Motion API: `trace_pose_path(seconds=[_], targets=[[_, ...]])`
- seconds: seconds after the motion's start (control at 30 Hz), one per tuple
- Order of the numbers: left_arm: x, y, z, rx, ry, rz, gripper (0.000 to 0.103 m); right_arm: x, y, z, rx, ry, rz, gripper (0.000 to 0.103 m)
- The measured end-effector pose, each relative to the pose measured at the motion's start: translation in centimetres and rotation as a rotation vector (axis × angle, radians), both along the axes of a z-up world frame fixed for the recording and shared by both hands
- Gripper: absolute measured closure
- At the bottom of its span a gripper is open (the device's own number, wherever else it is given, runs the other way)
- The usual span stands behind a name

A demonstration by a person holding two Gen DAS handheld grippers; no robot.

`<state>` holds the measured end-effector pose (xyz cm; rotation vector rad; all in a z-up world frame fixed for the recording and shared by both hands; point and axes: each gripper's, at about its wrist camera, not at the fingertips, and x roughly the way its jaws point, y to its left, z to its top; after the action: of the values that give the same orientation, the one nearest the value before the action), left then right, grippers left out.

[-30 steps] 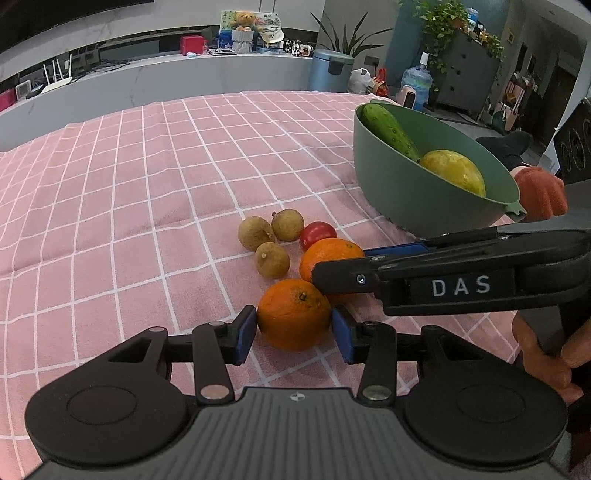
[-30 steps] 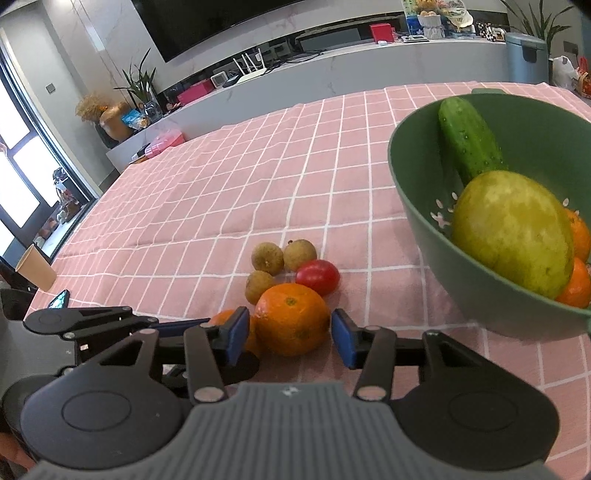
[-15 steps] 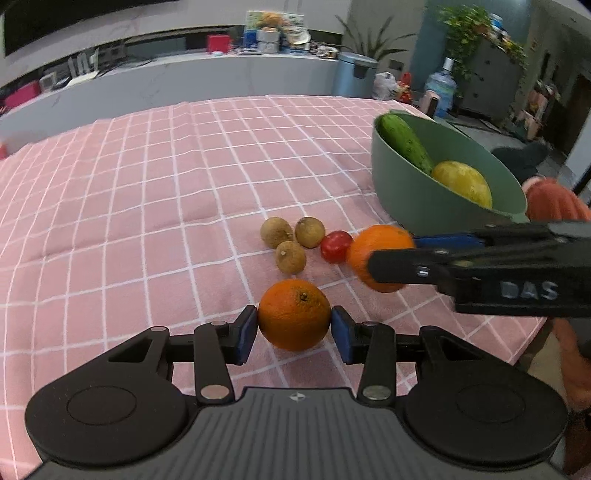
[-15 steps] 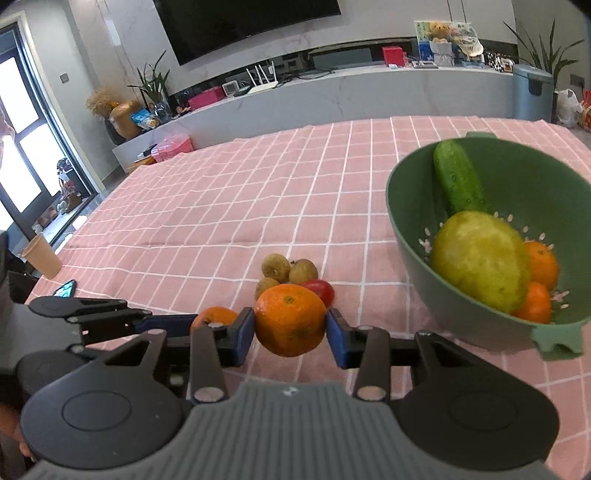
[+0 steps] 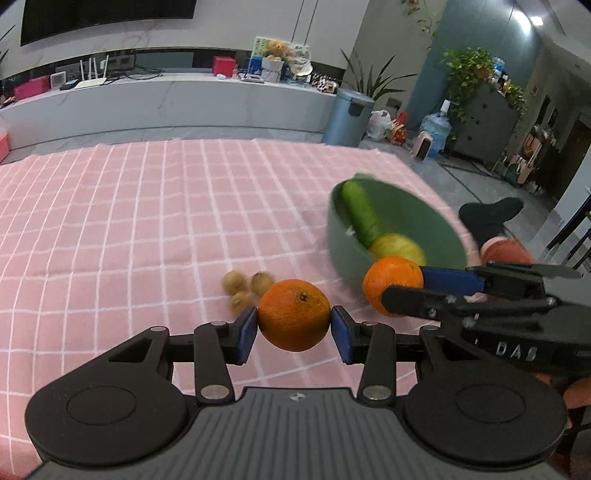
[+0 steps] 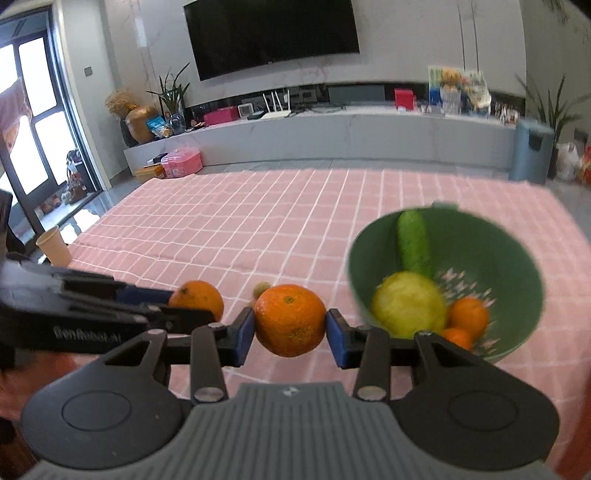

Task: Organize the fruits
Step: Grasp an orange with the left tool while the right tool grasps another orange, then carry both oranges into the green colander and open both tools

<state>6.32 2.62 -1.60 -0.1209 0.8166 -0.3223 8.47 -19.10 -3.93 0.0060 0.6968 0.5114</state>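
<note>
The left hand-held gripper (image 5: 294,329) is clamping an orange between its blue pads (image 5: 246,335), holding it clear above the tabletop. The right hand-held gripper (image 6: 289,331) is doing likewise with a second orange, its pads (image 6: 337,343) pressing both sides. Both are pointing forward, side by side, the right one reaching slightly further ahead.

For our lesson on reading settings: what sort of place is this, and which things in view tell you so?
Most likely a home living room: a large wall-mounted television, a long low media counter with routers and potted plants, and a table under a pink checked tablecloth.
</note>
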Motion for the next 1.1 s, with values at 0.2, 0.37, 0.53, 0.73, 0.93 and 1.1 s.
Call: trace_pose_path(seconds=[0.2,0.37,0.53,0.73,0.93,1.1], targets=[[2.5,-3.6,1.9,-0.025,-0.019,-0.060,0.054,0.4,-3.0,1.7,-0.055,-0.038,-0.002,0.064],[5.3,-7.2,2.6,-0.019,-0.020,-0.120,0.054,1.8,-5.1,2.4,-0.126,-0.065,-0.002,0.064],[8.2,-10.3,2.0,-0.012,0.014,-0.171,0.054,4.4,-6.6,2.3,-0.212,-0.080,0.003,0.064],[10.4,-13.0,0.6,0.042,0.046,-0.228,0.054,7.5,-8.0,0.9,-0.295,-0.052,0.014,0.064],[13.2,-14.7,-1.5,0.078,0.091,-0.254,0.054,10.2,-7.7,-0.9,-0.362,-0.029,0.035,0.064],[14.8,-15.6,-2.6,0.103,0.113,-0.277,0.054,11.9,-7.4,-2.5,-0.406,-0.005,0.069,0.064]])
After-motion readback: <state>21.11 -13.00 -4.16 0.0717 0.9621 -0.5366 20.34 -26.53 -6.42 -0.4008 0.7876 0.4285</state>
